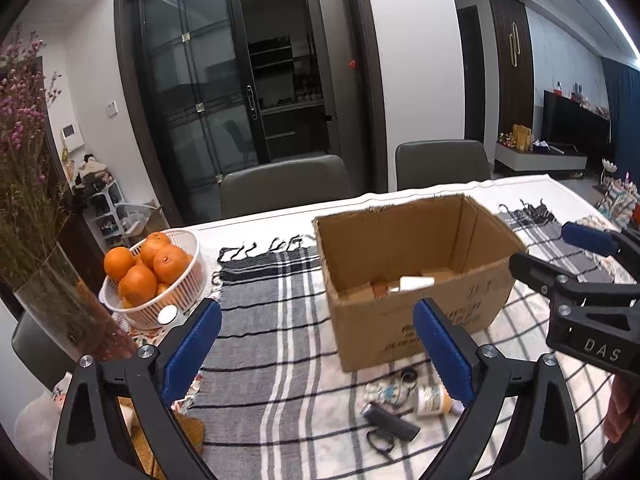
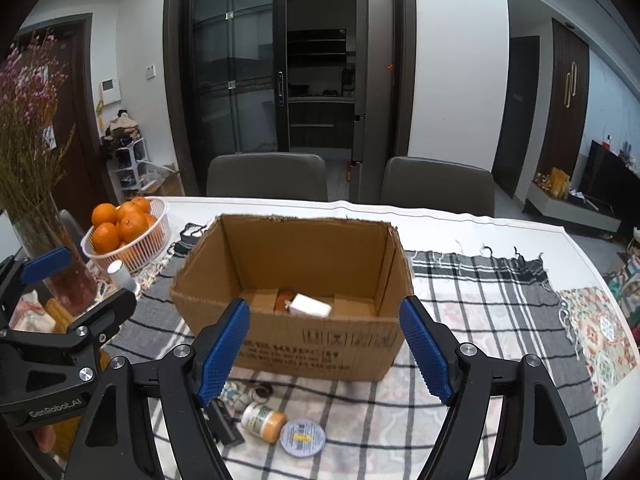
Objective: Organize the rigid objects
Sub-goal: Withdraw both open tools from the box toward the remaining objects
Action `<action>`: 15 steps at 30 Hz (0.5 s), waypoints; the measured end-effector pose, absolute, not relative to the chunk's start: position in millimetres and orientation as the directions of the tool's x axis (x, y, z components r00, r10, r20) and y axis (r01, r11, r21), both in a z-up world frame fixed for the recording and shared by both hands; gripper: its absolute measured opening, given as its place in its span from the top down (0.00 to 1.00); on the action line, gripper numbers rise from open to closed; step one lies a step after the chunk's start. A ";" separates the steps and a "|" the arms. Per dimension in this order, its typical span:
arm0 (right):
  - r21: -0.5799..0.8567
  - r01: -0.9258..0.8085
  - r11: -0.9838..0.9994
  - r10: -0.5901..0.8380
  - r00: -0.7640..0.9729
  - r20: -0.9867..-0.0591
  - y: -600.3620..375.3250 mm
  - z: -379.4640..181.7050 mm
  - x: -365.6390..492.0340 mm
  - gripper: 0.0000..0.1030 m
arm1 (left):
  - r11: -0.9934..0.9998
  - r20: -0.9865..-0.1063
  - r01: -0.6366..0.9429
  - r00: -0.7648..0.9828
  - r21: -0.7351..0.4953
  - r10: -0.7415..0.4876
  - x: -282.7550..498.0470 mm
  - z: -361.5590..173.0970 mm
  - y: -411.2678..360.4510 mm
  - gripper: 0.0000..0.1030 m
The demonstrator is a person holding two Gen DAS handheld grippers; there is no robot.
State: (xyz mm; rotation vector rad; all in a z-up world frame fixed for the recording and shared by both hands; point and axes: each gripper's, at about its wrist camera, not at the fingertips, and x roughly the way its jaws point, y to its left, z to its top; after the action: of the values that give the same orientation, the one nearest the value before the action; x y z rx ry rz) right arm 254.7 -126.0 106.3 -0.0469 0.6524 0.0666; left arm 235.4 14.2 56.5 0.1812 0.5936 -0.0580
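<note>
An open cardboard box (image 1: 416,304) (image 2: 320,344) stands on the checked cloth. Inside it lie a white object (image 2: 310,306) (image 1: 412,283) and a brown item (image 2: 284,300). In front of the box lie a small orange-capped bottle (image 2: 262,420) (image 1: 432,399), a round blue-white tin (image 2: 303,437), a black device (image 1: 390,420) and a small figure (image 1: 386,392). My left gripper (image 1: 316,344) is open and empty, above the cloth left of the box. My right gripper (image 2: 324,348) is open and empty, in front of the box.
A white basket of oranges (image 1: 154,280) (image 2: 128,236) and a glass vase of dried flowers (image 1: 60,300) (image 2: 44,248) stand at the left. A small white-capped bottle (image 2: 122,276) sits by the basket. Two grey chairs (image 2: 268,176) stand behind the table.
</note>
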 end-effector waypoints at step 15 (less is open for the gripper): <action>-0.010 -0.091 0.996 0.065 0.781 -0.621 -118.6 71.5 205.5 0.21 | 0.965 -0.557 0.183 0.829 0.190 -0.047 187.0 24.1 15.9 0.01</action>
State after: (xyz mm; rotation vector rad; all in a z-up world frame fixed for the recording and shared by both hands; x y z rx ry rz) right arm 205.5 -118.6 71.5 -0.0398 0.6694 0.0841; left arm 187.0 15.9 24.1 0.2403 0.5817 -0.1233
